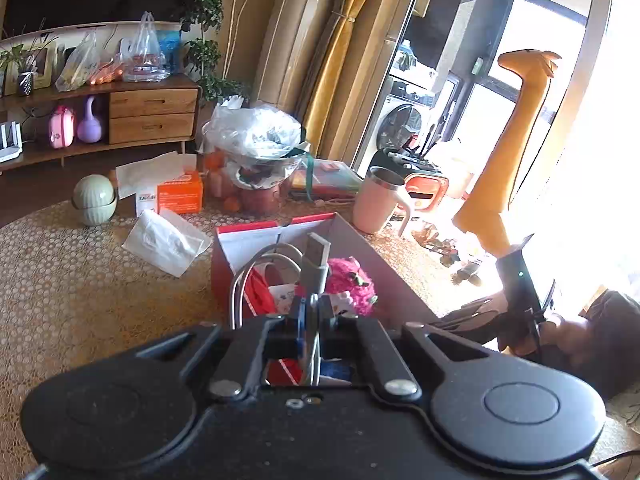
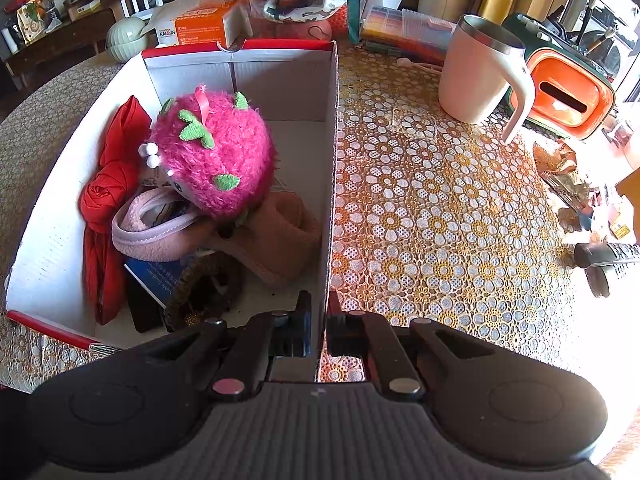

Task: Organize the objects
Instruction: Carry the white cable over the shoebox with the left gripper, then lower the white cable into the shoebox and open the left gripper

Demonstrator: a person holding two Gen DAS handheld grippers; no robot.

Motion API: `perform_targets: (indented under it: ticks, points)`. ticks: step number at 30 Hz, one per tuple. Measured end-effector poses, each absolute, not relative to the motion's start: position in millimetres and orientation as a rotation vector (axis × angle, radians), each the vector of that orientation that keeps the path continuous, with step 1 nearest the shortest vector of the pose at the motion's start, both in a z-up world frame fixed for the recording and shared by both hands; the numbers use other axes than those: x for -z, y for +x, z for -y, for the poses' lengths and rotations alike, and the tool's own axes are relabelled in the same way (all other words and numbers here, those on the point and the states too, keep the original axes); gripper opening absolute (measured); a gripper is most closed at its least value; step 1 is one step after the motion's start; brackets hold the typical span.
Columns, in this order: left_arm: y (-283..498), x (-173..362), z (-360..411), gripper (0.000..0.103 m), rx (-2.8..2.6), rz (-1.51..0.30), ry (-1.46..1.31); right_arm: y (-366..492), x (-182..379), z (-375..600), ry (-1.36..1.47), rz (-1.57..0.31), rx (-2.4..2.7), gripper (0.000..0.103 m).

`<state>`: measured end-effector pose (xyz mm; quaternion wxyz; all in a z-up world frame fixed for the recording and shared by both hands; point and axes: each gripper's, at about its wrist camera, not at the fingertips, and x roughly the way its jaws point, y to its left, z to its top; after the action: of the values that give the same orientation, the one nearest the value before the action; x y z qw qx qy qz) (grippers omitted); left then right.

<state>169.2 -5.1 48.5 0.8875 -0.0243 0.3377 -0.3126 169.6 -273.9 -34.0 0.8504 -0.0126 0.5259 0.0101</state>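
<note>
A red-and-white cardboard box [image 2: 280, 80] stands on the lace-covered table. It holds a pink fuzzy dragon-fruit plush [image 2: 216, 156], a red cloth [image 2: 108, 184], a pink fleece piece [image 2: 148, 236] and a blue booklet [image 2: 156, 276]. My right gripper [image 2: 320, 312] is shut on the box's right wall at its near end, one finger inside and one outside. In the left wrist view my left gripper [image 1: 314, 308] hangs above the box [image 1: 380, 264], shut on a white USB cable [image 1: 244, 280]. The cable's grey plug [image 1: 316, 260] sticks up past the fingertips.
A pink mug [image 2: 476, 76], an orange-and-green case [image 2: 568, 96] and a black remote [image 2: 612, 256] lie right of the box. Behind it are an orange tissue box [image 2: 204, 24] and a bagged bowl [image 1: 256, 140]. To its left sit a tissue pack [image 1: 168, 240] and a green jar [image 1: 94, 200].
</note>
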Motion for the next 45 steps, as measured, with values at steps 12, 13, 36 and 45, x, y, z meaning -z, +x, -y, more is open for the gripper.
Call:
perform_targets:
  ticks: [12,13,36,45]
  points:
    - [178.5,-27.0,82.6,0.004,0.716,-0.711,0.033,168.8,34.0,274.8,-0.007,-1.098,-0.028,0.007]
    - [179.0,-22.9,88.1,0.004,0.712,-0.717,0.045,169.0,34.1,274.8,-0.006,-1.097,-0.029,0.007]
    - [191.4,55.0,147.8,0.004,0.705,-0.892,0.214,166.1,35.8,279.9,0.028,-1.082,-0.049,0.007]
    - [193.9,75.7,154.0,0.009,0.7,-0.965,0.225,164.9,37.6,279.8,0.034,-1.084,-0.048,0.007]
